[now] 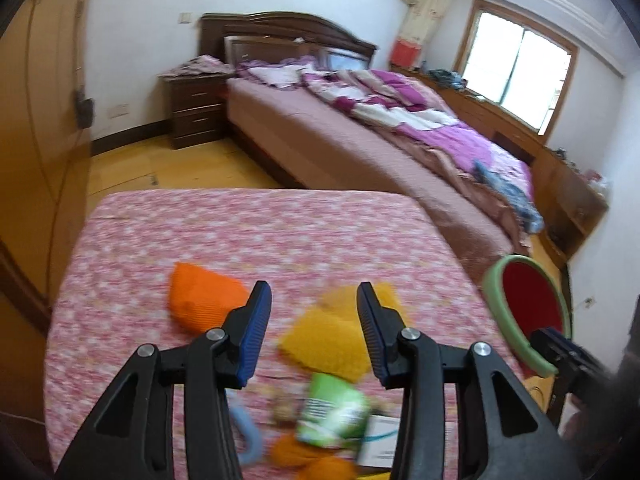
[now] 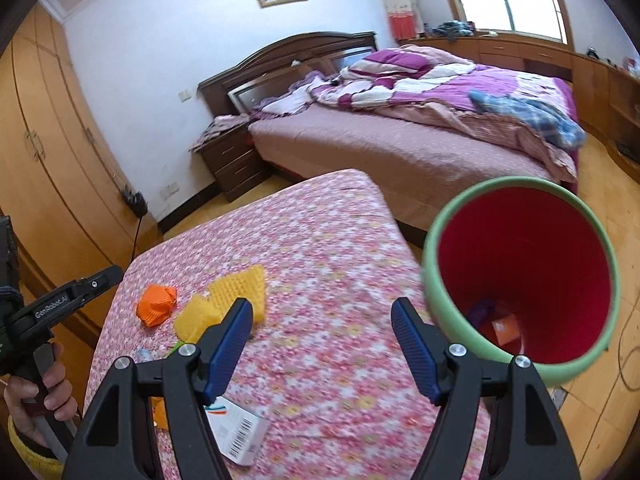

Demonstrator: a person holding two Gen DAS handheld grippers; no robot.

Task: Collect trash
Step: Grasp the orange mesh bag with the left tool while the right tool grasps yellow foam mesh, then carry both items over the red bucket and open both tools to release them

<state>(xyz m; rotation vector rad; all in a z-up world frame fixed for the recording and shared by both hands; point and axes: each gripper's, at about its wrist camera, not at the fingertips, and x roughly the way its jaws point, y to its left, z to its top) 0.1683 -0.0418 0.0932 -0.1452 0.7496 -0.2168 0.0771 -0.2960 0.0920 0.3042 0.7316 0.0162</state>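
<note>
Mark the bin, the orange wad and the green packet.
bin (image 2: 436,280), right wrist view, green rim at left
orange wad (image 1: 200,300), left wrist view, its middle
green packet (image 1: 334,412), left wrist view, its front face

Left wrist view looks forward and downward along its own fingers, close above the floral-covered table (image 1: 248,240), bed (image 1: 360,148) beyond. Right wrist view faces likewise from further right, close to the green-rimmed bin (image 2: 436,264). Both views share table, bin (image 1: 490,280), bed (image 2: 400,152) and orange wrapper (image 1: 200,296) (image 2: 156,304)
</note>
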